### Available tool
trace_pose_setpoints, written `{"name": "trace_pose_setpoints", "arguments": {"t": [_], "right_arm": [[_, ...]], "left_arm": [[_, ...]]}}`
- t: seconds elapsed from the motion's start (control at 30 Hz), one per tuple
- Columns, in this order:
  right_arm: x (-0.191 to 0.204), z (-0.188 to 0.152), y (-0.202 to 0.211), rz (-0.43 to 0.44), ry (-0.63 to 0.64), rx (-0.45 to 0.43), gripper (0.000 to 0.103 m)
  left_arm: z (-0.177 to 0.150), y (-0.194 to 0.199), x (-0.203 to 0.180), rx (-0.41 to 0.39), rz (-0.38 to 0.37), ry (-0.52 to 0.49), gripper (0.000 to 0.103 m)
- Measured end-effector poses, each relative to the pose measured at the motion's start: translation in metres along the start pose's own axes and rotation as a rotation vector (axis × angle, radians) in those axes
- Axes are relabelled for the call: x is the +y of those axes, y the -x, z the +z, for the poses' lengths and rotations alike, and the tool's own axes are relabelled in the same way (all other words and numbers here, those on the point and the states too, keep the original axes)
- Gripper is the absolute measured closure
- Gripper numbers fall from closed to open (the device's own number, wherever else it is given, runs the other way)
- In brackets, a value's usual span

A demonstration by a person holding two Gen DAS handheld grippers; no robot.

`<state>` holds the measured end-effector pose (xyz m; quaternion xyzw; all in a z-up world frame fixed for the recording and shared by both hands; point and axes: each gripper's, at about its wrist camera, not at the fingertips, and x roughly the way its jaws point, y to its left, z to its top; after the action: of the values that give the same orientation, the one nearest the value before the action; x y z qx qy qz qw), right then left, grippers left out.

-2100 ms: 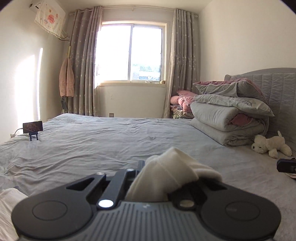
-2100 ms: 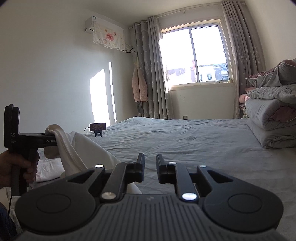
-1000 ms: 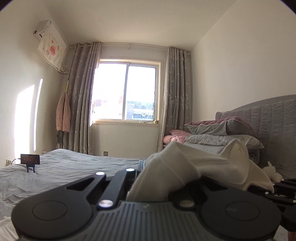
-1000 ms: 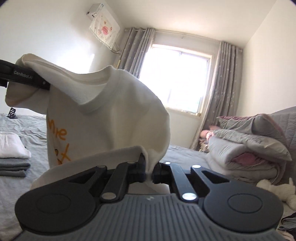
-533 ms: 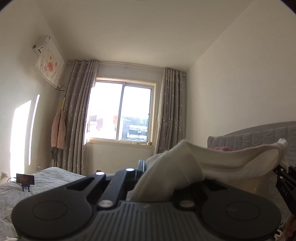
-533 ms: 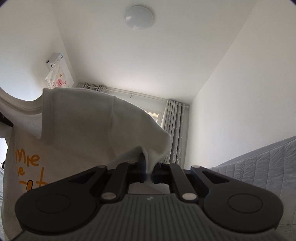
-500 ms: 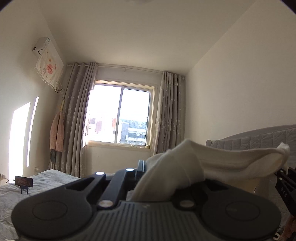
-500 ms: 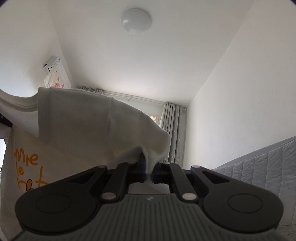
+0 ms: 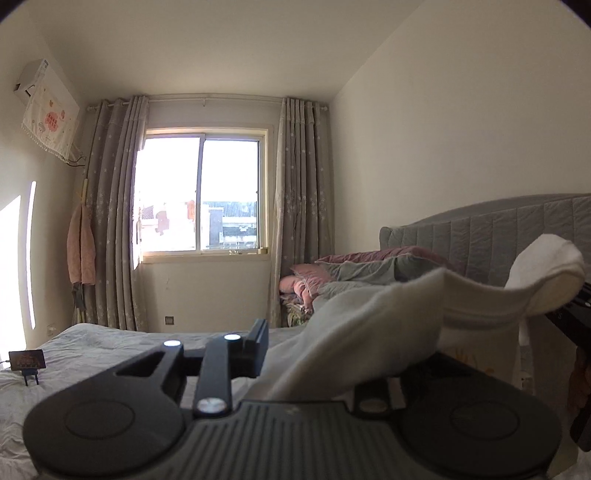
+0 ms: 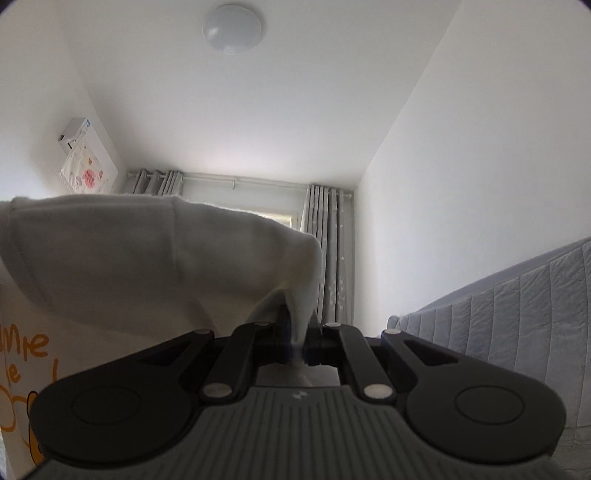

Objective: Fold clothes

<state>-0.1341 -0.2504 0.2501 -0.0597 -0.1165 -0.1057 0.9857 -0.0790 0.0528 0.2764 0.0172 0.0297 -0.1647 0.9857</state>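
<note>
Bedroom, grey bed [image 9: 110,347], curtained window [image 9: 201,192], ceiling lamp [image 10: 233,26]

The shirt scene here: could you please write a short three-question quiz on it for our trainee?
1. True or false: both grippers, left and right, are shut on the shirt.
2. What colour is the shirt's lettering? A) blue B) orange C) green
3. Fill in: the right camera tilts up toward the ceiling ____.

Key: 1 true; 2 B; 3 lamp.
</note>
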Motion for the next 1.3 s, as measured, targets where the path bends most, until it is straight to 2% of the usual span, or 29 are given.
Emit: {"name": "trace_pose_setpoints", "arguments": {"t": [0.03, 0.1, 0.13, 0.2, 0.27, 0.33, 0.43, 0.53, 0.67, 0.83, 0.9, 0.93, 0.97, 1.03, 1.1, 1.3], "right_arm": [[0.004, -0.017, -0.018, 0.012, 0.016, 0.08, 0.093], [0.013, -0.061, -0.051, 0.02, 0.041, 0.253, 0.093], [0.016, -0.092, -0.068, 0.019, 0.045, 0.371, 0.093], [0.022, -0.132, -0.092, 0.019, 0.045, 0.556, 0.093], [0.018, -0.152, -0.1, 0.024, 0.002, 0.672, 0.093], [0.024, -0.155, -0.095, 0.028, 0.002, 0.687, 0.093], [0.043, -0.158, -0.088, 0.03, 0.044, 0.68, 0.093], [0.053, -0.162, -0.084, 0.031, 0.076, 0.68, 0.093], [0.053, -0.166, -0.081, 0.039, 0.09, 0.685, 0.093], [0.058, -0.162, -0.074, 0.067, 0.128, 0.653, 0.093], [0.061, -0.159, -0.07, 0.07, 0.147, 0.64, 0.093], [0.061, -0.158, -0.07, 0.068, 0.153, 0.638, 0.093], [0.06, -0.158, -0.07, 0.065, 0.157, 0.639, 0.093], [0.058, -0.159, -0.07, 0.058, 0.162, 0.64, 0.093], [0.054, -0.161, -0.071, 0.052, 0.158, 0.645, 0.093], [0.045, -0.163, -0.077, 0.052, 0.148, 0.643, 0.093]], "left_arm": [[-0.022, -0.021, 0.008, 0.07, 0.023, 0.018, 0.034], [-0.067, -0.063, 0.025, 0.207, 0.066, 0.056, 0.034], [-0.089, -0.084, 0.034, 0.275, 0.087, 0.075, 0.035], [-0.116, -0.099, 0.045, 0.359, 0.075, 0.104, 0.034], [-0.137, -0.11, 0.054, 0.428, 0.061, 0.128, 0.034], [-0.146, -0.103, 0.053, 0.444, 0.06, 0.142, 0.029], [-0.153, -0.092, 0.042, 0.469, 0.018, 0.175, 0.012], [-0.164, -0.092, 0.02, 0.52, -0.063, 0.172, 0.011], [-0.171, -0.089, -0.018, 0.523, -0.121, 0.074, 0.009], [-0.182, -0.098, -0.053, 0.526, -0.111, -0.063, 0.009], [-0.187, -0.108, -0.055, 0.545, -0.076, -0.11, 0.018], [-0.19, -0.114, -0.05, 0.564, -0.053, -0.102, 0.036], [-0.192, -0.12, -0.044, 0.582, -0.036, -0.078, 0.047], [-0.195, -0.127, -0.027, 0.617, -0.011, 0.002, 0.1], [-0.196, -0.131, -0.009, 0.626, 0.012, 0.076, 0.103], [-0.183, -0.126, 0.019, 0.585, 0.069, 0.127, 0.103]]}}
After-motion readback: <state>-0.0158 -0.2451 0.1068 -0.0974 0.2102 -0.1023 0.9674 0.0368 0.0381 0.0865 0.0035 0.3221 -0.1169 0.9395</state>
